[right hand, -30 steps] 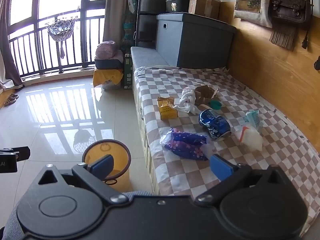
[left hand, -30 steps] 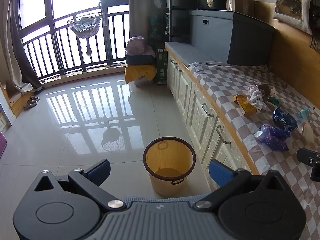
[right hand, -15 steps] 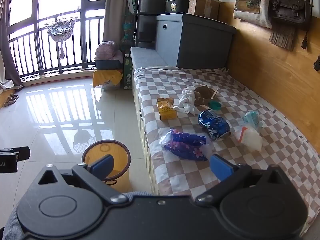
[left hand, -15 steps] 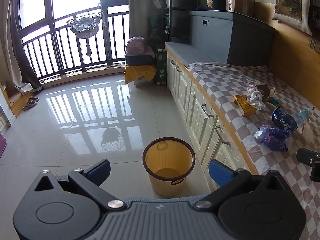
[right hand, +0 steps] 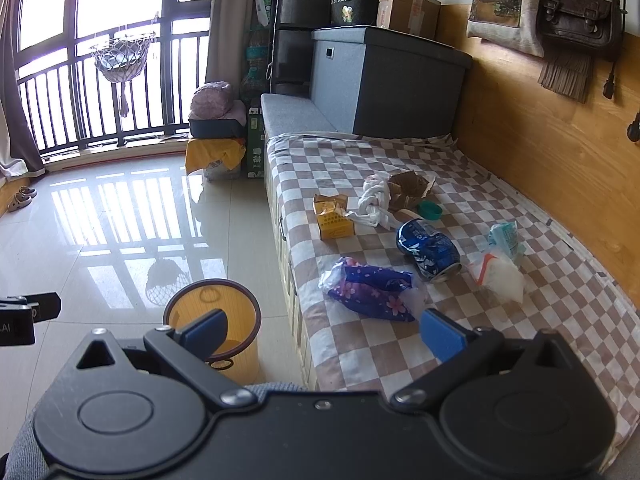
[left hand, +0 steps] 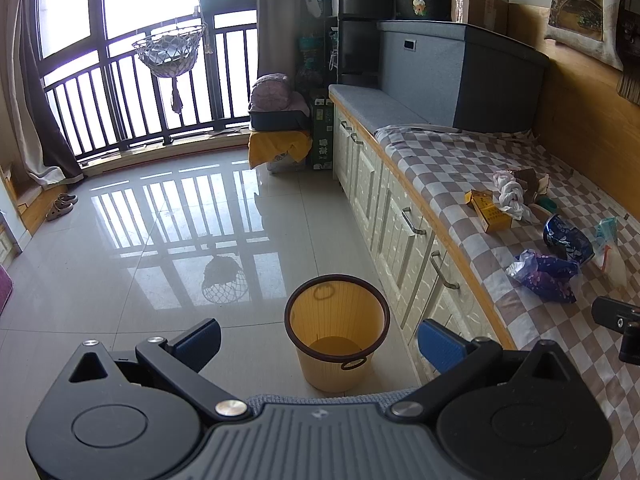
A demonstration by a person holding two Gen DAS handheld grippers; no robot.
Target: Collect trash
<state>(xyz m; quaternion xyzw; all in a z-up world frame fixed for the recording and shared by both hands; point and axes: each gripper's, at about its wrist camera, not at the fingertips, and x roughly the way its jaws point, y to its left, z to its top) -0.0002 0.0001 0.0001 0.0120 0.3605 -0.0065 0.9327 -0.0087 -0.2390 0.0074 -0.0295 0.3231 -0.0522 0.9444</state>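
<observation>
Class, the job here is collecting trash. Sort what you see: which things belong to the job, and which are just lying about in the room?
Part of the job:
- yellow wastebasket
- crushed blue can
- purple flowered wrapper
- yellow carton
- crumpled white tissue
- torn cardboard
- clear plastic bag

Just lying about:
- brown handbag
- grey storage box
- hanging net basket
- slippers

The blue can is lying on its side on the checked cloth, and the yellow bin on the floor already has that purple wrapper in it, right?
Not quite. The purple wrapper is not in the bin; it lies on the checked cloth near the blue can, as the right wrist view shows. The can does lie on its side, and the bin stands on the floor.
</observation>
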